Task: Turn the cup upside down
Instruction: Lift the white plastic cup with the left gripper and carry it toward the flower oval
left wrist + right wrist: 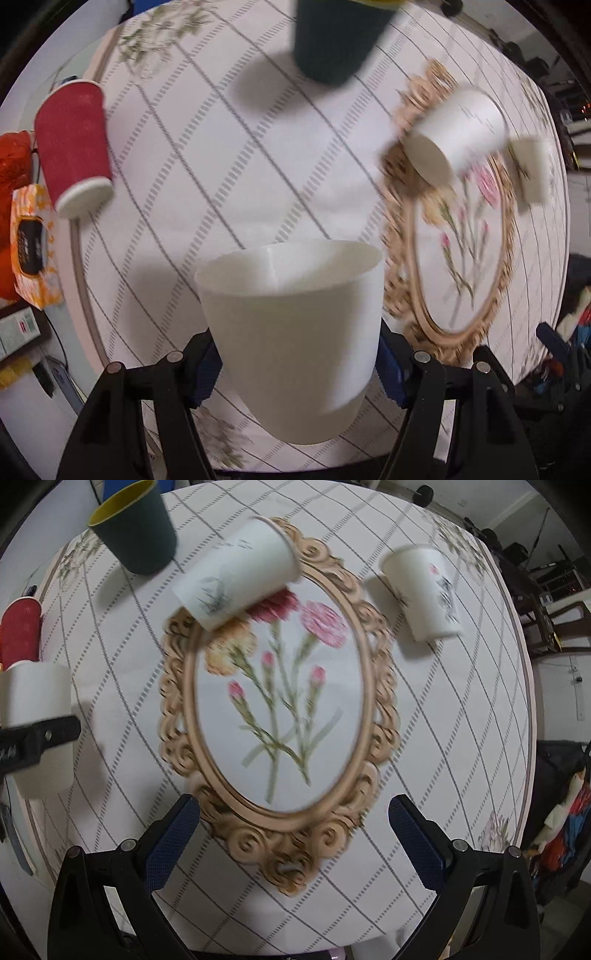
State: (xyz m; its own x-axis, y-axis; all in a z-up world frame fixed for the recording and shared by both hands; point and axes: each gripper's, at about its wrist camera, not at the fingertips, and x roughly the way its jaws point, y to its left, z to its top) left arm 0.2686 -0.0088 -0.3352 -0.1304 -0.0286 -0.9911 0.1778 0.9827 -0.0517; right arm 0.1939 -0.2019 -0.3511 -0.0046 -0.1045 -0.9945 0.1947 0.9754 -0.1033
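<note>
My left gripper point(295, 373) is shut on a plain white cup point(291, 332) and holds it above the table, its open mouth facing away from the camera. The same cup point(35, 701) shows at the left edge of the right wrist view, clamped between black fingers point(40, 734). My right gripper point(293, 842) is open and empty above the near end of the oval flower print point(280, 701).
A red cup point(74, 144) stands at the left. A dark green cup point(135, 528) with a yellow inside is at the back. Two white printed paper cups point(240, 576) point(424, 590) stand upside down on the round table point(461, 738). An orange packet point(33, 243) lies off the table's left.
</note>
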